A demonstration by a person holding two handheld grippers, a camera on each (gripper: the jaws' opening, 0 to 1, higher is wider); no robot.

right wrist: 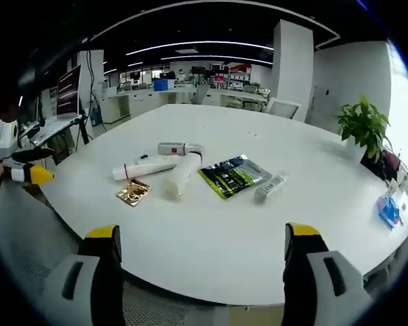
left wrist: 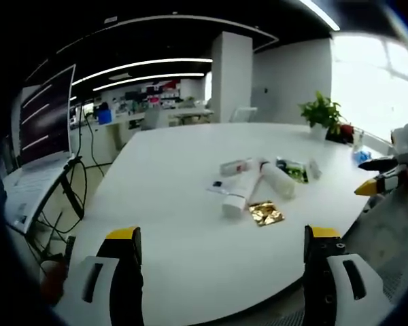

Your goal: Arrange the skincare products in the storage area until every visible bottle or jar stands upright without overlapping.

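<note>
The skincare items lie flat in a loose cluster on the white table (right wrist: pixel 211 251). In the right gripper view I see a long white tube (right wrist: pixel 145 167), a thicker cream tube (right wrist: pixel 181 174), a small white bottle with a red label (right wrist: pixel 179 149), a green sachet (right wrist: pixel 233 174), a small clear tube (right wrist: pixel 270 186) and a gold sachet (right wrist: pixel 133 193). The left gripper view shows the same cluster: tubes (left wrist: pixel 239 190) (left wrist: pixel 279 180), gold sachet (left wrist: pixel 266 213), green sachet (left wrist: pixel 292 170). My left gripper (left wrist: pixel 223 234) and right gripper (right wrist: pixel 202 232) are open, both short of the items and holding nothing.
A potted plant (right wrist: pixel 364 125) and a blue packet (right wrist: pixel 389 210) sit at the table's far right edge. A laptop on a stand (left wrist: pixel 44 125) is off the table to the left. The other gripper (left wrist: pixel 381 183) hangs beside the table edge. Office desks stand behind.
</note>
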